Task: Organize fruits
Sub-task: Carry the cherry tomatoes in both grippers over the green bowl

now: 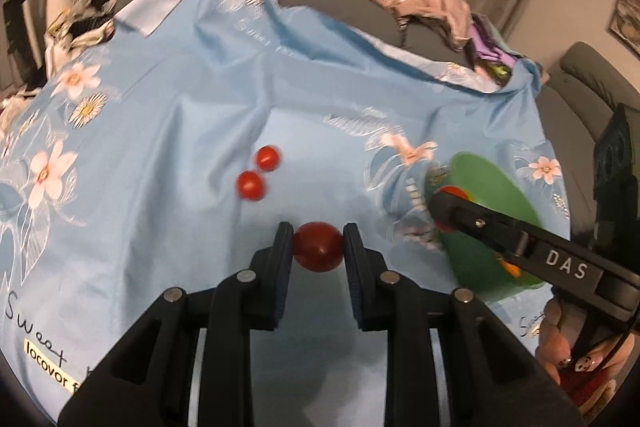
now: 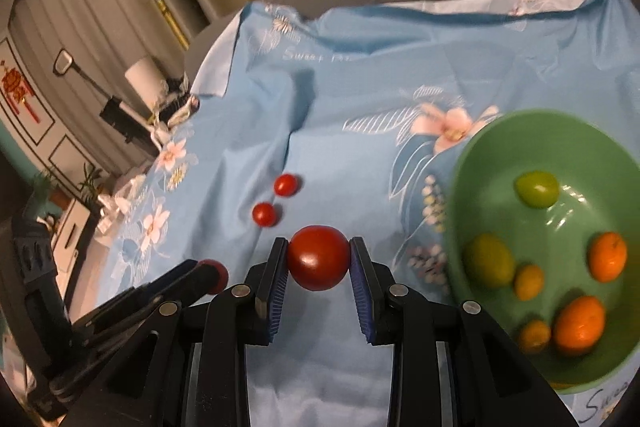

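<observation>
In the left wrist view, the left hand-held gripper [image 1: 319, 247] sits low in the centre of the frame, its two fingers clamped on a dark red tomato [image 1: 319, 246] just above the blue floral cloth [image 1: 180, 115]. Up and to the left of it, two small cherry tomatoes [image 1: 258, 173] lie on the cloth, touching or nearly so. At the right of the frame the right hand-held gripper [image 1: 446, 211] reaches in over the near rim of the green bowl [image 1: 492, 187], with a red fruit at its tip.

In the right wrist view, that right hand-held gripper [image 2: 319, 257] is closed on a round red tomato [image 2: 318, 257] — both pads press its sides. The green bowl [image 2: 520, 135] fills the right of the frame and holds two green fruits [image 2: 537, 188] and four orange ones [image 2: 580, 325], lying apart. The two cherry tomatoes [image 2: 276, 200] rest on the cloth just above and left of the held fruit. At lower left the left hand-held gripper [image 2: 214, 275] shows with its red tomato — blurred.
</observation>
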